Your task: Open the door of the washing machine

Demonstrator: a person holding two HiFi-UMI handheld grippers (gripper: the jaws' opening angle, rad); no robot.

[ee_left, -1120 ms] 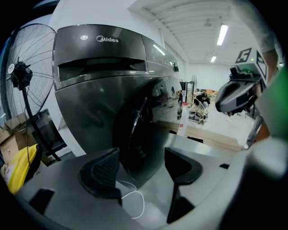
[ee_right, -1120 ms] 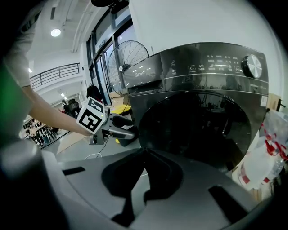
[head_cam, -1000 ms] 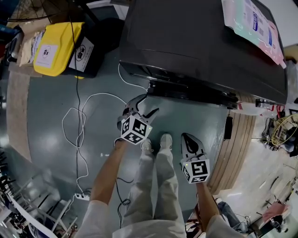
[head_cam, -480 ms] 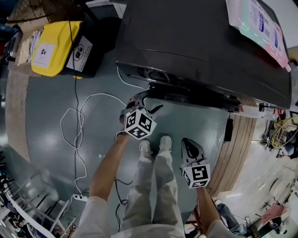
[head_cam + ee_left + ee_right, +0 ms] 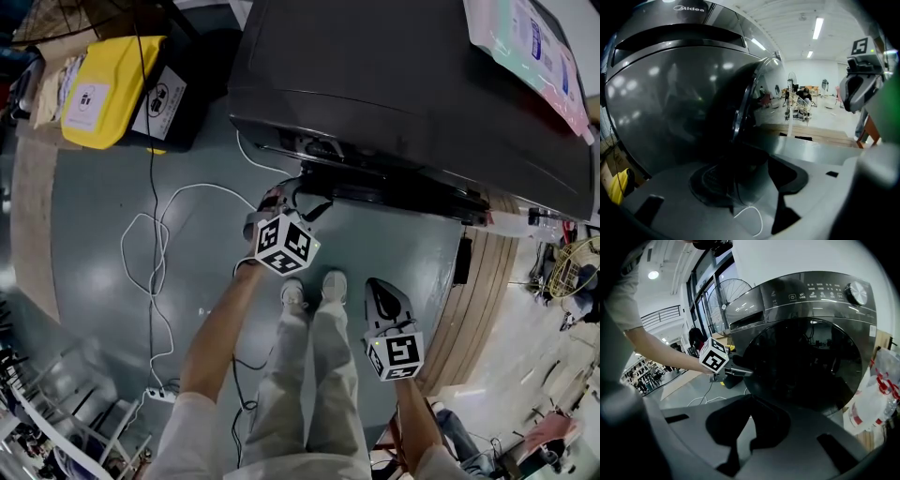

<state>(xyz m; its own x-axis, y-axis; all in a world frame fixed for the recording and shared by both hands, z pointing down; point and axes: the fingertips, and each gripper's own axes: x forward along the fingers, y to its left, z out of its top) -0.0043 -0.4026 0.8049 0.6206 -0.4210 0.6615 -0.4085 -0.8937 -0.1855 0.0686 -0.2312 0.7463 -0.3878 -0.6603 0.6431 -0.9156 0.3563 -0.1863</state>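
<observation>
Grey floor (image 5: 94,234); left hand-held gripper (image 5: 292,199), jaws just narrowing, straddles door edge (image 5: 739,117).

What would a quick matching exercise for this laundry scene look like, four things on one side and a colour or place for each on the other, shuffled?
Things:
1. washing machine
2. bin lid
3. floor cable
4. printed sheet

Descriptions:
A. white
B. lying on the machine's top
C. dark grey
D. yellow

Pairs: 1-C, 2-D, 3-A, 4-B
</observation>
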